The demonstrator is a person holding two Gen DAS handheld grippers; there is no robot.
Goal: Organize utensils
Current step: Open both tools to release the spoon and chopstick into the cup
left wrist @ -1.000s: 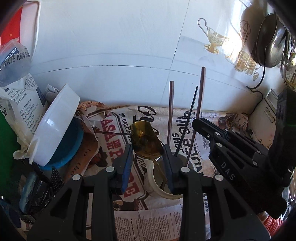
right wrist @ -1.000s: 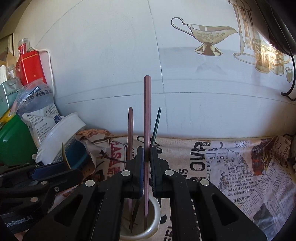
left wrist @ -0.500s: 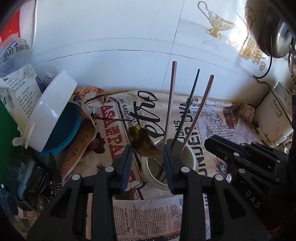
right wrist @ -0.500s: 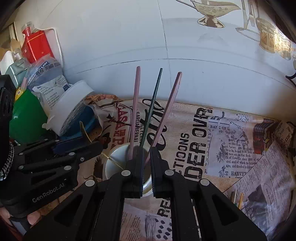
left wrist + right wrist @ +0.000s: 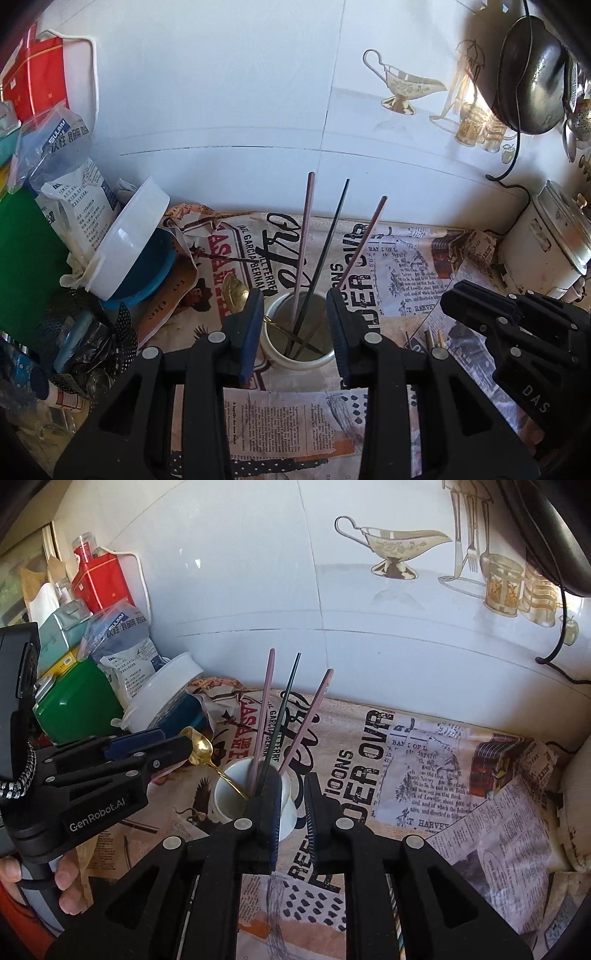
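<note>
right claw [image 5: 291, 808] slightly parted, empty | left claw [image 5: 295, 325] open, empty | risk: cup [image 5: 255, 794] tipped if chopsticks [image 5: 288, 716] are clipped

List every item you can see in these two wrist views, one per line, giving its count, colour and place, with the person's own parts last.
cup: one, white, centre of the newspaper
chopsticks: three, two pink and one dark, standing in the cup
spoon: one, gold, leaning out of the cup's left side
newspaper: printed sheets covering the counter
tub: one, white, tipped over a blue dish, left
tin: one, red, far left
rice cooker: one, white, right
left gripper: black, open, around the cup
right gripper: black, slightly open, empty
hand: one, holding the left gripper's handle
</note>
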